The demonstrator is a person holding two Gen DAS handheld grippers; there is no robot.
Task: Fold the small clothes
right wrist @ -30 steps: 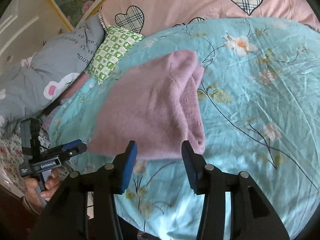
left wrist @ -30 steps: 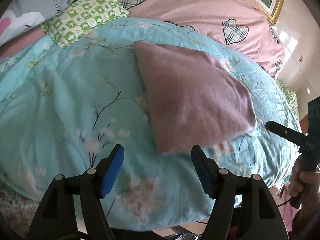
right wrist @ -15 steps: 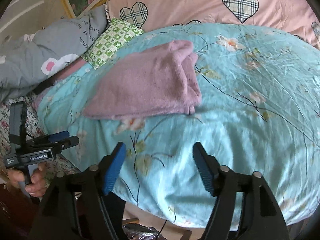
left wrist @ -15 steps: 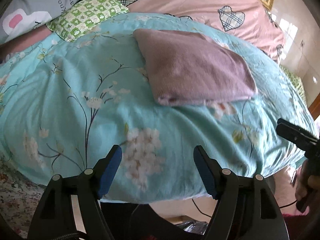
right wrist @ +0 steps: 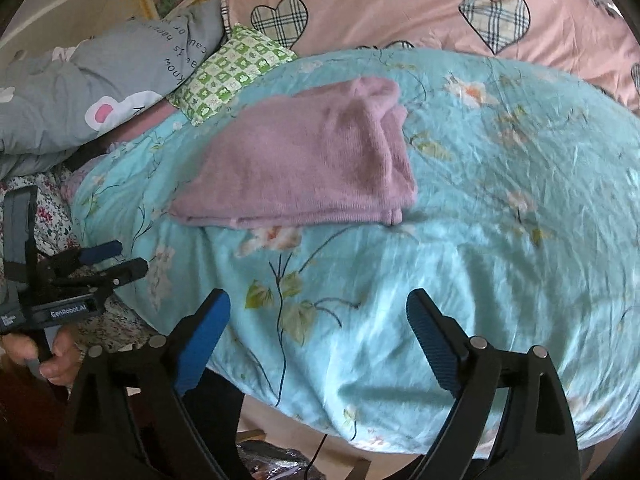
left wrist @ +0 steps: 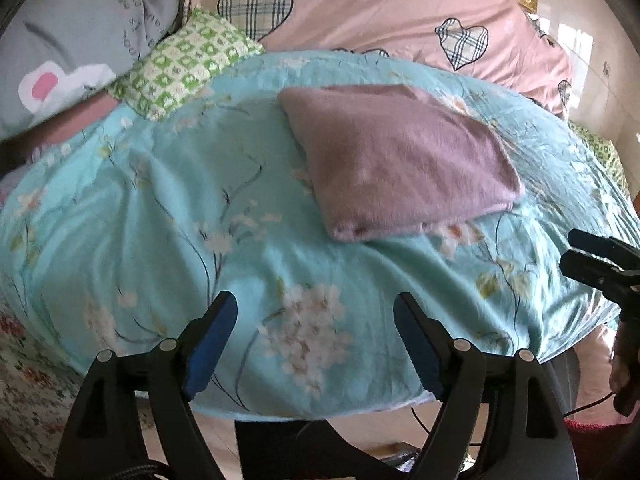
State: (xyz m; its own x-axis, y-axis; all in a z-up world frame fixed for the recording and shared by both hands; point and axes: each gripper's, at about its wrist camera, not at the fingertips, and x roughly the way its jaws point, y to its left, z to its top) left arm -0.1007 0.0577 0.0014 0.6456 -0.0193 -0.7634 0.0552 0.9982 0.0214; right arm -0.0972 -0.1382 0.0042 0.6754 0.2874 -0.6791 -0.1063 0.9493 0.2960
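Left wrist view: folded mauve sweater [left wrist: 400,164] lies on the floral quilt [left wrist: 200,208].
Both claws, left gripper [left wrist: 316,344] and right gripper [right wrist: 318,344], gape wide and empty, well short of the sweater; right looks slightly nearer.

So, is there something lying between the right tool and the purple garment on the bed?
Nothing visible. Only bare turquoise bedspread lies between the open right tool and the folded purple garment.
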